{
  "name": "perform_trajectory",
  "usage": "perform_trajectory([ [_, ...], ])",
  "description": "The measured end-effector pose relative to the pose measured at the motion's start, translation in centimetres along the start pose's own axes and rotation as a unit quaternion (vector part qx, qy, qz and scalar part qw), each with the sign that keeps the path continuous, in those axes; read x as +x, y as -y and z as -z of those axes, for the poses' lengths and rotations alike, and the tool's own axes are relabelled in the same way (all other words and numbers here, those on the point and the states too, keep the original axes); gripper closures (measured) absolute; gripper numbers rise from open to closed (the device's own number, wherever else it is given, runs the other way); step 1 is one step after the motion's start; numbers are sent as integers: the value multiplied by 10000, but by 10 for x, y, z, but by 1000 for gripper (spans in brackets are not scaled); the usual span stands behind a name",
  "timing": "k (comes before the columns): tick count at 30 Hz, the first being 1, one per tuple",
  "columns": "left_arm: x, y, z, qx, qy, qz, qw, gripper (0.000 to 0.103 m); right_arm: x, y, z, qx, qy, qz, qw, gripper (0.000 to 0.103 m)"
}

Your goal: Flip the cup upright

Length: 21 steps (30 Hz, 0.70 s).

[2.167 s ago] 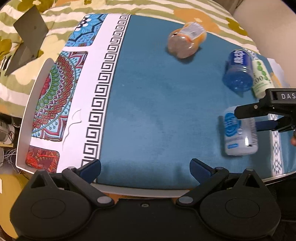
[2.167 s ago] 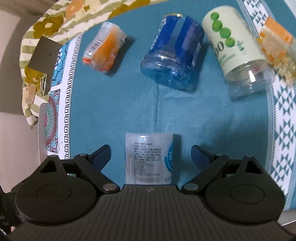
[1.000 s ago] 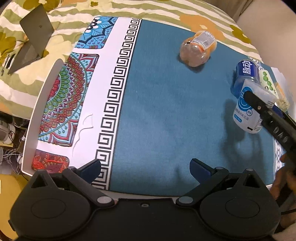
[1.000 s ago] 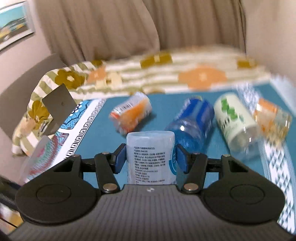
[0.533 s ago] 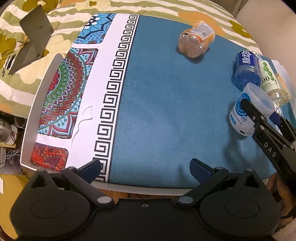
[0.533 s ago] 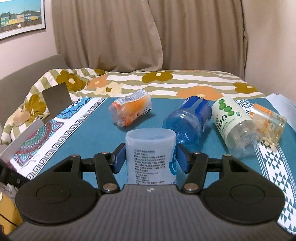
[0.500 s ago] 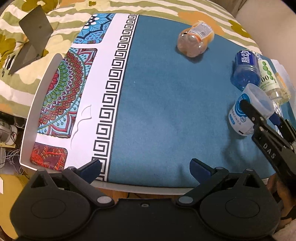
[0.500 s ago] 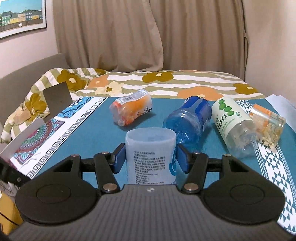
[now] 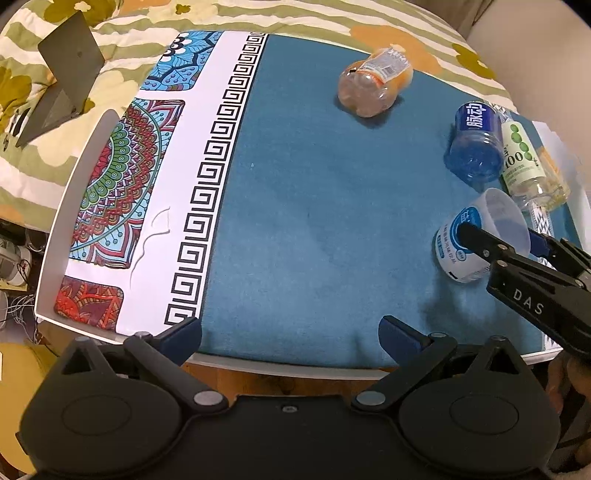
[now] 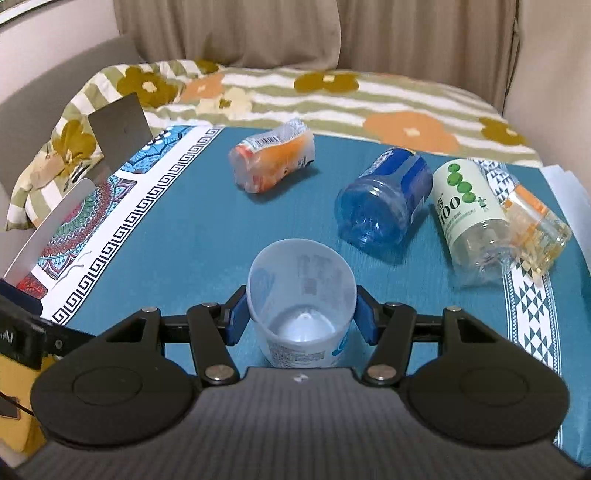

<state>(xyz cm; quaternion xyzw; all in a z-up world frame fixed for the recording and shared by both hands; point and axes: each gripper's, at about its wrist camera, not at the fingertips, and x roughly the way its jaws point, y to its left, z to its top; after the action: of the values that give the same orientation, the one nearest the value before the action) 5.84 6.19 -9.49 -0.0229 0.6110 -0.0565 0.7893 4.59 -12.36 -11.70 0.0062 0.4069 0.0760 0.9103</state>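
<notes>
Gripping upright empty cup (image 10: pixel 301 295), right tongs (image 10: pixel 301 319), left tongs (image 9: pixel 290 338) spread apart

Soft, even indoor light. Faint shadows fall toward 6 o'clock beneath the cup (image 9: pixel 476 240) and the bottles (image 10: pixel 384 195). No glare. Strong fisheye bending at all edges; corners go black. Far curtains (image 10: pixel 332 33) slightly soft; centres sharp.
</notes>
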Motion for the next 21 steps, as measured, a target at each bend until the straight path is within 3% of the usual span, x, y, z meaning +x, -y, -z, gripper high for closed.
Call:
perform_trajectory([
  [6,-1,0,2,-13,15,-10,10000,0,0,0,-2,-2,-94,-27,10000,25],
  [8,-1,0,2,-21,16,-22,10000,0,1,1,-2,49,-159,-31,9999,18],
  [10,-2,0,3,-17,25,-35,10000,0,1,3,-1,155,-168,-54,9997,2],
  [11,-3,0,3,-13,33,-42,10000,0,0,4,-1,223,-160,-22,9996,0],
  [16,-16,5,3,45,152,-45,9999,0,-10,10,-9,418,-280,48,9987,0],
  [21,-45,17,2,155,461,-12,9988,0,-49,19,-23,564,-361,142,9977,0],
])
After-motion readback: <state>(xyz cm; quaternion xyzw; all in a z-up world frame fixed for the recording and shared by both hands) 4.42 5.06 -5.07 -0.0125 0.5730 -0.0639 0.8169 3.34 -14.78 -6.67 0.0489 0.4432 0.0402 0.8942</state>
